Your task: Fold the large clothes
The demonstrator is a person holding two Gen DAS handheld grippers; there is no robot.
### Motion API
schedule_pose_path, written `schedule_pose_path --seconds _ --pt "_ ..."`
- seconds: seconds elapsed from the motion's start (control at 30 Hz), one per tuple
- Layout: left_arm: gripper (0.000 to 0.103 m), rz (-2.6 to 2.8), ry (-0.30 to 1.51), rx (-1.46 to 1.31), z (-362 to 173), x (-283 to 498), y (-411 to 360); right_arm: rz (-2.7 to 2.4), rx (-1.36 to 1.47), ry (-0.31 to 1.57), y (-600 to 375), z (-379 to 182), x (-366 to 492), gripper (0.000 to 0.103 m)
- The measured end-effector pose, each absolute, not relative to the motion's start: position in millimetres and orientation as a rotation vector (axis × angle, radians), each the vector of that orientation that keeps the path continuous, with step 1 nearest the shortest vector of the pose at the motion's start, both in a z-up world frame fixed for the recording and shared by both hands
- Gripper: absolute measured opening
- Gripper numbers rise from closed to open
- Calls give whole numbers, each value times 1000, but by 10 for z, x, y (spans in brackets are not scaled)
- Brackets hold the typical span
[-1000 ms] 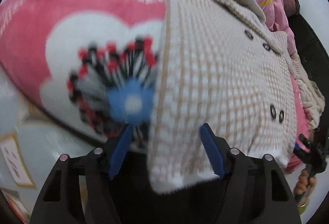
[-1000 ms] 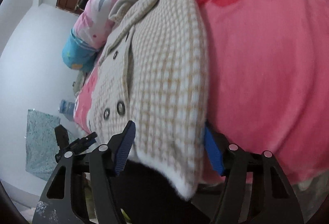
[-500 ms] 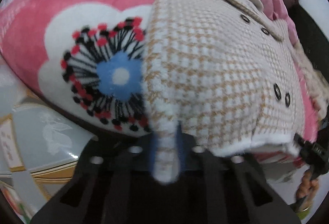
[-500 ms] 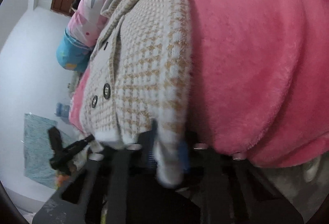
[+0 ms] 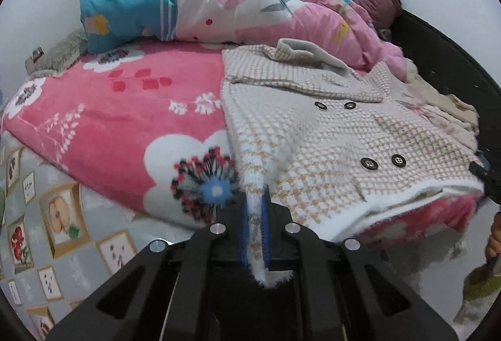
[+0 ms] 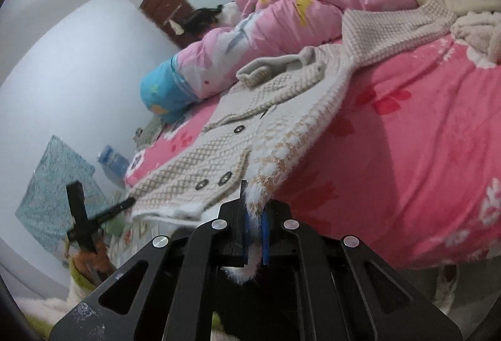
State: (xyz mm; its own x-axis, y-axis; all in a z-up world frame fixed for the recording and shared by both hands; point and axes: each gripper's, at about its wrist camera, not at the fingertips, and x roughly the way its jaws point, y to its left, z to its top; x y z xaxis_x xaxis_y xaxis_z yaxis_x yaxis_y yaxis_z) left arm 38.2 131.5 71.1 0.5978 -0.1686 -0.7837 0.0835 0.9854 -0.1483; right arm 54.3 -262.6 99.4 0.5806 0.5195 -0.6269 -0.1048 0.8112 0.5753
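Observation:
A cream and tan houndstooth knit coat with dark buttons lies on the pink flowered blanket of a bed. Its white hem hangs over the near edge. My left gripper is shut on the hem's left corner, which sticks out below the blue pads. In the right wrist view the same coat stretches away, and my right gripper is shut on the hem's right corner. The left gripper shows there as a dark shape at the coat's far corner.
A rolled pink and blue quilt lies along the back of the bed. More pale clothes are heaped at the far right. A dark bed frame borders the right side. A patterned sheet hangs below the blanket. White walls and a brown door stand behind.
Both grippers closed on the hem corners, then rose and pulled back from the bed. The hem lifts off the blanket edge and far more of the bed is in view.

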Motion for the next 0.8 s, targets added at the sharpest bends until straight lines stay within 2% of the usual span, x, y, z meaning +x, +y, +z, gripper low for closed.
schedule_pose_path --seconds 0.1,0.23,0.27,0.3,0.33,0.37,0.4,0.53,0.63,0.7,0.8 --pt "8 -159 1005 -124 490 289 1312 367 524 959 -2633 713 440 7" --pt "18 -126 1165 -121 -97 313 1288 270 480 1177 -2597 100 508 19" --pt "22 -109 1195 -109 -183 339 1303 227 455 1219 -2624 27 545 28" --pt "28 -97 1206 -103 -205 360 1333 200 436 1224 -2671 39 570 42" --pt "38 -93 1197 -114 -169 372 1380 189 427 1204 -2715 107 601 49" --pt "43 -95 1184 -124 -116 390 1421 179 417 1167 -2776 228 641 59" --pt "50 -94 1163 -133 -33 427 1457 175 401 1134 -2821 360 699 62" --pt "56 -101 1064 -85 408 945 1393 256 344 1019 -2822 788 1249 68" --pt "72 -187 986 -58 649 1643 1075 346 307 965 -2578 923 1982 72" --pt "72 -201 947 1 677 2166 794 407 268 934 -2342 911 2489 76" --pt "74 -215 937 110 472 3102 316 382 172 953 -2026 670 3342 76"
